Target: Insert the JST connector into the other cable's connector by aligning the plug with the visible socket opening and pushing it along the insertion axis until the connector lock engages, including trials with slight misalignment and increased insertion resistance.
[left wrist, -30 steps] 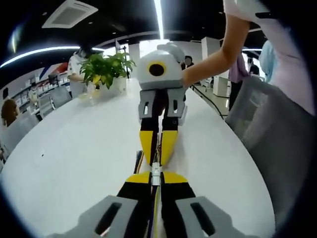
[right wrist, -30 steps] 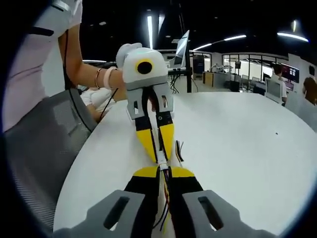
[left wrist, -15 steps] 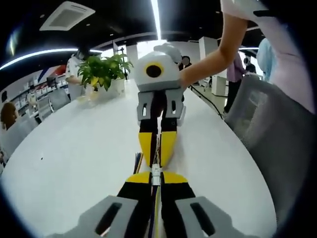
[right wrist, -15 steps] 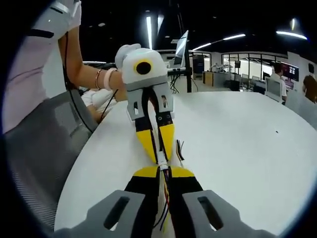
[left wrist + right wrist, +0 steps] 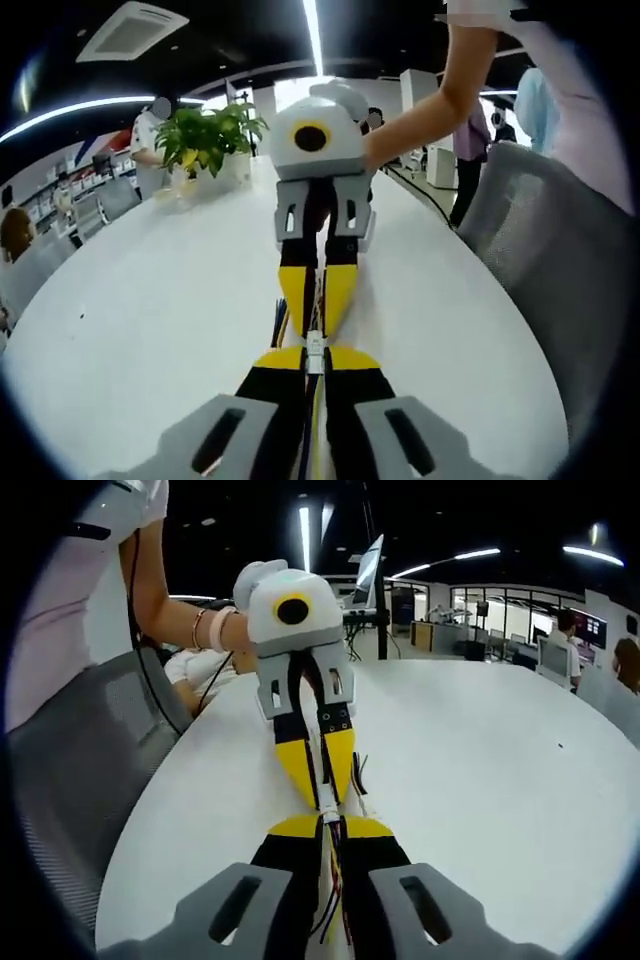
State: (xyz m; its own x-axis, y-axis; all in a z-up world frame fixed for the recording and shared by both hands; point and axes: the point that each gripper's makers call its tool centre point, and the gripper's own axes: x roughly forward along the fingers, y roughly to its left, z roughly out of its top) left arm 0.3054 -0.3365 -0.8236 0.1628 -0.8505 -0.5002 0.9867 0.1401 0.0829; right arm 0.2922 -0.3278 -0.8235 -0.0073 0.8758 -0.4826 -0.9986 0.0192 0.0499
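White table (image 5: 130, 300) with a potted plant (image 5: 205, 140) (far end); both grippers' jaws pinch mated connectors (image 5: 314, 345) tip-to-tip.

White table (image 5: 150, 300) — potted plant (image 5: 208, 140)

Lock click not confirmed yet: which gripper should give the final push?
Either, no clear edge. The left gripper and right gripper meet tip to tip over the white table, each shut on its connector half, already in line.
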